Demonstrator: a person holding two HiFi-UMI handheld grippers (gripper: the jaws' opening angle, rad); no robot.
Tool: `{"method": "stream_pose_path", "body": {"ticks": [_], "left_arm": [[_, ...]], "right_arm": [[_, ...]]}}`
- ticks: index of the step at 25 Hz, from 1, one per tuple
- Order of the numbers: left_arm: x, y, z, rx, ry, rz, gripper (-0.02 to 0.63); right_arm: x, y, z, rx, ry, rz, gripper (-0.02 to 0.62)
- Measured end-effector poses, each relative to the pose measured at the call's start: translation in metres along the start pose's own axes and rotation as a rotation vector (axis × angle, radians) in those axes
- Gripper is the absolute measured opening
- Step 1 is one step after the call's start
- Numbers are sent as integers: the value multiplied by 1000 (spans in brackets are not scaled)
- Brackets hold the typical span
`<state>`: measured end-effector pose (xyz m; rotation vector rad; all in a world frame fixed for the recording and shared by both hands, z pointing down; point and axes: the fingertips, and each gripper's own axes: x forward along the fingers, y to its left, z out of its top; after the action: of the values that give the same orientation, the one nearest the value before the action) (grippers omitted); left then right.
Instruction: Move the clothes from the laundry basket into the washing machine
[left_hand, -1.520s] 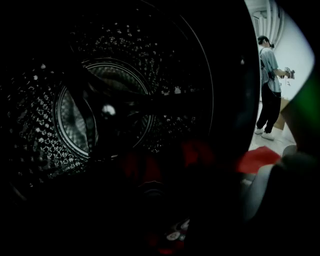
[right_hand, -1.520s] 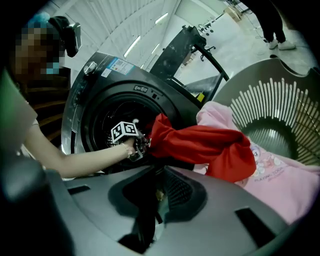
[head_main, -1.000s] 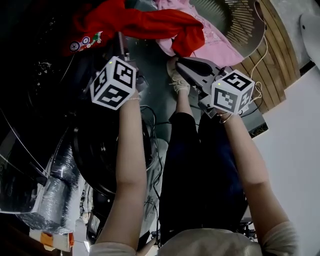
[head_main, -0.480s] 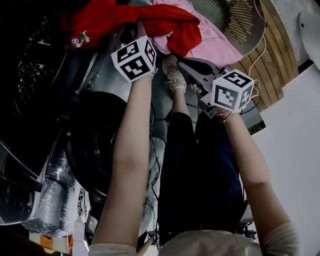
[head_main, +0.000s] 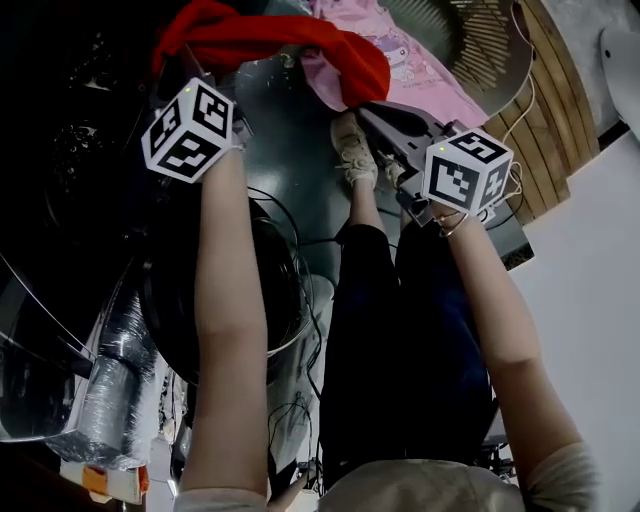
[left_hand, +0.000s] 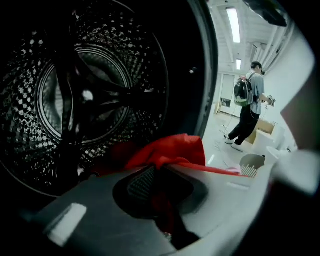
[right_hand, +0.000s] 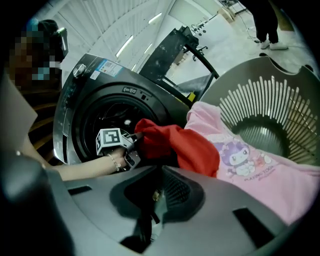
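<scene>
At washer mouth | left gripper (left_hand: 159, 172) clamped on red cloth garment (head_main: 280, 35), trailing from grey slatted laundry basket (right_hand: 280, 90) | right gripper (right_hand: 159, 175) jaws just closing, empty | advise: carry deep into perforated steel drum (left_hand: 75, 100) before releasing.

A red garment (head_main: 270, 38) stretches from the pink shirt (head_main: 432, 76) on the grey basket (right_hand: 270, 112), apparently into the washing machine's drum (left_hand: 75, 100).

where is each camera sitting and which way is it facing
Head view: on the person's head, facing steeply down; shows both forearms, legs, left gripper and right gripper.
Left gripper view: on the left gripper, facing the washing machine drum; its jaws, just closed, pinch the red garment.
Right gripper view: on the right gripper, facing the laundry basket; its jaws, just closing, look empty; the left gripper shows.
Shared: all show the red garment.
</scene>
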<state>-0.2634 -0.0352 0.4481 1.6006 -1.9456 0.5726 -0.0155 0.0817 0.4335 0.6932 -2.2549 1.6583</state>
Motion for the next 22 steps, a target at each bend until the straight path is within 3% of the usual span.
{"method": "stream_pose_path", "body": {"ticks": [2, 6, 9, 10, 12, 16, 22], "left_arm": [[3, 24, 20, 13, -28, 51, 29], [6, 69, 64, 43, -126, 226, 31], [13, 85, 76, 25, -165, 317, 31], [19, 85, 72, 2, -149, 321, 36], [33, 83, 52, -49, -86, 299, 166], [45, 80, 28, -47, 3, 256, 174], [6, 80, 36, -110, -20, 227, 187]], "right_arm": [[2, 2, 3, -4, 1, 3, 34], [6, 5, 5, -10, 9, 6, 34], [7, 6, 2, -7, 17, 12, 34], [7, 6, 1, -6, 20, 13, 34], [7, 5, -2, -7, 28, 13, 34], [5, 3, -8, -1, 41, 8, 34], [4, 6, -7, 13, 26, -4, 34]]}}
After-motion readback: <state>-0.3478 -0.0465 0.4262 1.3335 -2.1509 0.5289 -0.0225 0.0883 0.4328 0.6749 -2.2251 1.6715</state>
